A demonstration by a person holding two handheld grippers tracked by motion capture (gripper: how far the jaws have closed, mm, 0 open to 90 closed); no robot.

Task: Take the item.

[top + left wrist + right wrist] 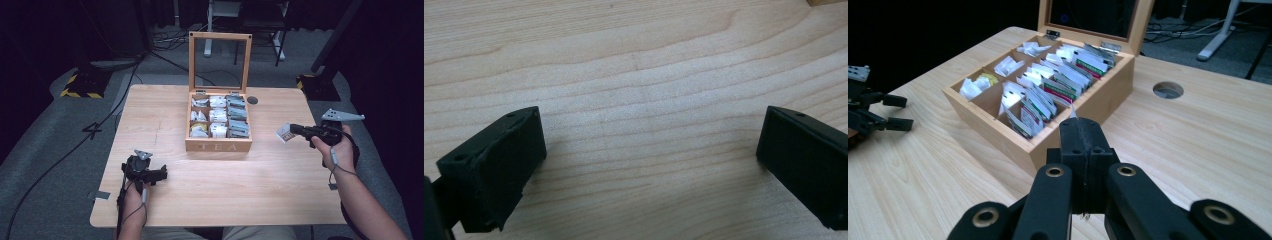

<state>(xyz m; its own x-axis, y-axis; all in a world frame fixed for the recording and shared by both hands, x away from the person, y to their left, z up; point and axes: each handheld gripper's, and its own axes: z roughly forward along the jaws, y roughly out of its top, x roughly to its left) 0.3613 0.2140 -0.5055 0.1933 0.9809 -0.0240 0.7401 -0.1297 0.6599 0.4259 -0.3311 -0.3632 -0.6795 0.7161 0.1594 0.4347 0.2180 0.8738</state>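
Clearly the right gripper [294, 131] has its jaws pinched together on a tea sachet [284, 133], held in the air to the right of the tea box [218, 146] and apart from it. In the right gripper view only a thin white edge of the sachet pokes up above the closed jaws. I judge it to be very light, flat and limp — paper that bends and creases easily, slick enough to slip if gripped by a bare corner, and easy to crush if squeezed hard. A hold across the flat, near one edge, looks the sensible one.

The left gripper [161, 174] rests low over the bare surface [280, 190] near the front left, jaws spread wide with nothing between them; its own view shows just wood grain between the two black pads.

The box stands mid-surface with its glass lid [219, 61] upright at the back, so the way in is from above or from the front. Its compartments are packed with upright sachets, tightest in the right column — little slack for wide jaws. The surface has open room on both sides of the box and in front; a round cable hole [252, 100] lies just right of the box's back corner, and the right gripper hangs near the right edge.
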